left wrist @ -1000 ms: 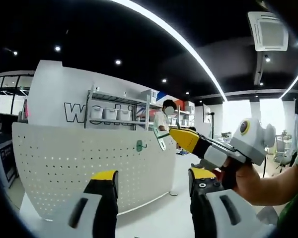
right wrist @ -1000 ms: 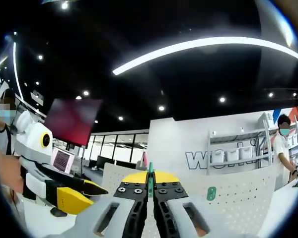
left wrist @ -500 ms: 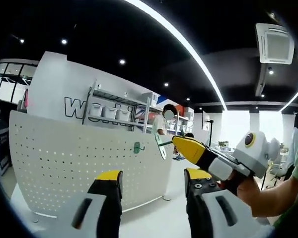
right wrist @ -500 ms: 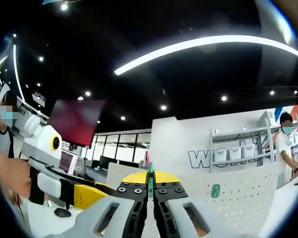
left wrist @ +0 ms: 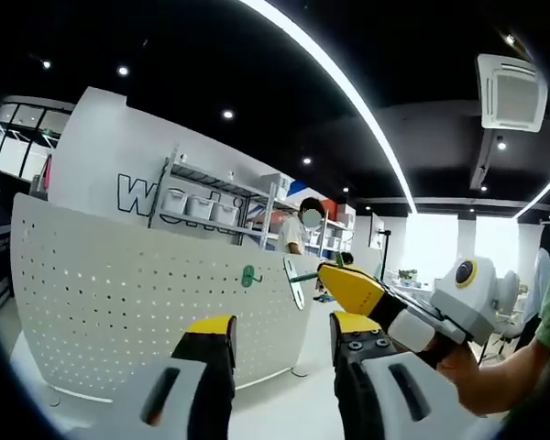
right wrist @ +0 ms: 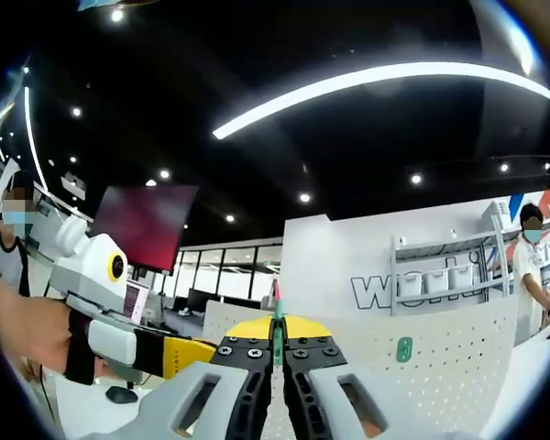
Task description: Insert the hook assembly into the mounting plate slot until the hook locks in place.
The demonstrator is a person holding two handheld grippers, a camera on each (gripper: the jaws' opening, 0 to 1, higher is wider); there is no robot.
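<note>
The thin green hook assembly with a pale flat backing strip (left wrist: 294, 278) is clenched edge-on in my right gripper (right wrist: 277, 353), its jaws pressed together on it so that in the right gripper view it shows as a narrow green sliver rising between them. In the left gripper view it hangs near the upper edge of the white perforated mounting plate (left wrist: 119, 302), just to the right of a second green hook (left wrist: 247, 276) already seated in the holes.

To do this step well, I judge I should square the strip flat to the plate face, line its tabs with a row of holes beside the seated hook, then push in and down until it catches, keeping my grip firm so it does not twist. My left gripper (left wrist: 280, 353) stands released, its yellow-tipped jaws apart and empty, below the plate's edge; it could steady the plate if the push makes it rock.

Much is hard to read. I cannot tell whether the strip is touching the plate or still short of it. The hook's tabs are too small to make out, and so is the exact slot. In the right gripper view my own jaws hide most of the hook and the plate area just ahead. The white surface (left wrist: 284, 412) under the plate is cut off by my jaws.
</note>
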